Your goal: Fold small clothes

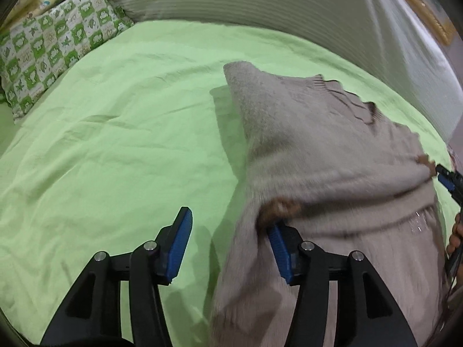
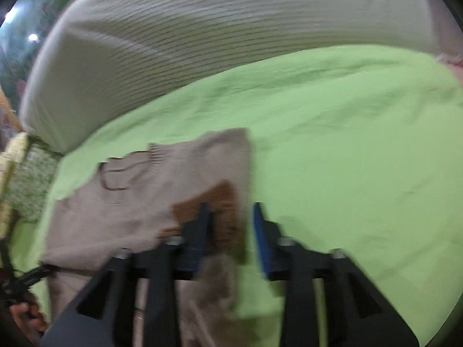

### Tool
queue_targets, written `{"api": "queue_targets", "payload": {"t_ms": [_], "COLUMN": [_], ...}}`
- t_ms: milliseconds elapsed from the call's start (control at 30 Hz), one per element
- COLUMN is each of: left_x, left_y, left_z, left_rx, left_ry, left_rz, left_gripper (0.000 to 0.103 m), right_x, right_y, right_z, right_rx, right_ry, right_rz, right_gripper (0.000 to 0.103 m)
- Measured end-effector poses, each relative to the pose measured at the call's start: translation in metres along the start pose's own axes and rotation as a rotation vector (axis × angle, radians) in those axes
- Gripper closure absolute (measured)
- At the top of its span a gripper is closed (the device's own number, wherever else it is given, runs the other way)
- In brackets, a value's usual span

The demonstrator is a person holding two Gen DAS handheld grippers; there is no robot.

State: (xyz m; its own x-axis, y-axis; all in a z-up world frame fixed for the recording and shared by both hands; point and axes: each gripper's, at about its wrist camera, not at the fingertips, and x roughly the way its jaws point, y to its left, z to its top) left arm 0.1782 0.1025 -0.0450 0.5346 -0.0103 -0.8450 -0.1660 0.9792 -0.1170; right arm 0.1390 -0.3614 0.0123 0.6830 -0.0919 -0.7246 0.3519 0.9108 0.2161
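A: Left wrist view: the sweater [image 1: 327,156] fills the right half of the frame, on the bed [image 1: 115,133]. Advice?

B: Lay the fold down flat, edges matched. The left gripper [image 1: 228,248] has its jaws spread wide, the right one touching cloth.

A: Right wrist view?

B: Sweater [image 2: 150,190] lower left. Right gripper [image 2: 231,231] jaws spread, the left one over cloth; blur hides contact.

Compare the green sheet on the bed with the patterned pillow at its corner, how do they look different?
The sheet is plain light green; the pillow is checkered green and white with small printed figures. The sheet lies flat and wide with shallow wrinkles; the pillow is puffed and sits at the sheet's far-left edge. Both are green bedding.
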Motion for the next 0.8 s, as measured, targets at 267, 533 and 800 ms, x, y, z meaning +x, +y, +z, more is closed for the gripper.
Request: {"api": "queue_targets", "payload": {"t_ms": [267, 533, 800], "left_x": [-0.056, 0.005, 0.029], "left_y": [-0.018, -0.058, -0.024], "left_z": [0.024, 0.03, -0.003], "left_rx": [-0.004, 0.076, 0.046], "left_ry": [-0.128, 0.001, 0.054], "left_rz": [-0.09, -0.127, -0.001], "left_gripper": [0.047, 0.046, 0.037], "right_x": [-0.028, 0.025, -0.044], "right_y": [0.007, 0.041, 0.057], "right_z": [0.015, 0.009, 0.054], "right_rx": [-0.027, -0.147, -0.158], "right_ry": [-0.051, 0.132, -0.143], "right_rz": [0.047, 0.075, 0.316], "right_gripper": [0.049, 0.085, 0.093]}}
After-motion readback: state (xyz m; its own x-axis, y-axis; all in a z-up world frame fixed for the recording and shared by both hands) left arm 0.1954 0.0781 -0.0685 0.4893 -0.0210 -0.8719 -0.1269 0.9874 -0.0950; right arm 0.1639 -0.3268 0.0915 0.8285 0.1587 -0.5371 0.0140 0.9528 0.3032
